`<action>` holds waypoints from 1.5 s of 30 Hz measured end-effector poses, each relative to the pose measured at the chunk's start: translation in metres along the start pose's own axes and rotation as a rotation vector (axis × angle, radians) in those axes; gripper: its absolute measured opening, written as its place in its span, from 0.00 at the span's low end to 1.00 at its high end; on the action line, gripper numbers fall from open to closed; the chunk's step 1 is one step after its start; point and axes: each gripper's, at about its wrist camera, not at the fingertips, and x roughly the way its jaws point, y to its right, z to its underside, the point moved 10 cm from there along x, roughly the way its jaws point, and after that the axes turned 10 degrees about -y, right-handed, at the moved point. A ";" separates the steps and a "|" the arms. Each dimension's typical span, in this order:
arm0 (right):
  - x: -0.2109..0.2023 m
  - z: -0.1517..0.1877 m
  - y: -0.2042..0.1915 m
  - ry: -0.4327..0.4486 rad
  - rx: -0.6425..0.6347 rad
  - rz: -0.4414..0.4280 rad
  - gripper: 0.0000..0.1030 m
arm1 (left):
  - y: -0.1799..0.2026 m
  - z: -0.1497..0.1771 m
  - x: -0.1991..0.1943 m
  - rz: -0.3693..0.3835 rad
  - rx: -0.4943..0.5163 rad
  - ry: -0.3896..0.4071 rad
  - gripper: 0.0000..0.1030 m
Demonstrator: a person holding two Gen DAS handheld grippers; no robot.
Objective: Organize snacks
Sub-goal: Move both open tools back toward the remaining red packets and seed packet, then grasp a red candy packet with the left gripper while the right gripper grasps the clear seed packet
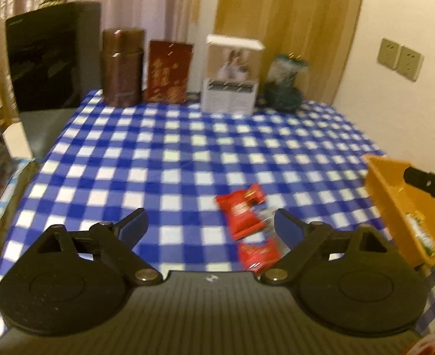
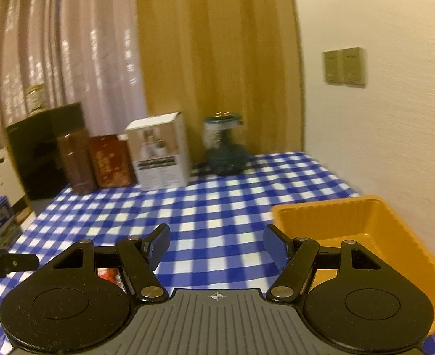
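Checkered tablecloth (image 1: 187, 148); red snack packets (image 1: 244, 213) near open left tongs (image 1: 210, 224).

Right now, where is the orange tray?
The orange tray sits at the table's right edge near the wall, just right of the right gripper; the left wrist view shows it right of the red snack packets.

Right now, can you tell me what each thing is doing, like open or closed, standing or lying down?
Left gripper: open, nothing between the fingers.
Right gripper: open, holding nothing.
Red snack packets: lying flat on the checked cloth, sealed as far as the blur shows.
Yellow tray: upright, open on top, something green and white inside.
White box: standing, closed.
Brown tin: standing, lid on.
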 end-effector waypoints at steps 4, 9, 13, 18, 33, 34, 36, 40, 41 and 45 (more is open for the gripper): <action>0.014 0.008 -0.024 -0.053 -0.046 -0.048 0.68 | -0.014 0.008 0.005 -0.022 -0.002 -0.026 0.88; 0.039 0.026 -0.051 -0.153 -0.152 -0.102 0.67 | -0.016 0.014 0.013 -0.034 0.055 -0.046 0.88; 0.062 0.041 -0.063 -0.239 -0.195 -0.152 0.67 | -0.011 0.018 0.028 -0.005 0.107 -0.089 0.88; 0.083 0.049 -0.070 -0.292 -0.210 -0.193 0.67 | -0.005 0.019 0.044 0.009 0.164 -0.131 0.88; 0.144 0.071 -0.086 -0.449 -0.244 -0.250 0.51 | 0.008 0.027 0.073 0.047 0.249 -0.222 0.83; 0.146 0.072 -0.087 -0.455 -0.245 -0.253 0.51 | 0.008 0.028 0.074 0.048 0.256 -0.225 0.83; 0.148 0.073 -0.086 -0.464 -0.248 -0.258 0.50 | 0.009 0.028 0.077 0.051 0.272 -0.228 0.83; 0.148 0.076 -0.086 -0.481 -0.247 -0.278 0.37 | 0.014 0.029 0.079 0.073 0.293 -0.223 0.83; 0.147 0.075 -0.086 -0.483 -0.246 -0.278 0.37 | 0.016 0.030 0.079 0.074 0.311 -0.219 0.83; 0.142 0.073 -0.079 -0.484 -0.257 -0.230 0.36 | 0.031 0.033 0.080 0.102 0.395 -0.202 0.83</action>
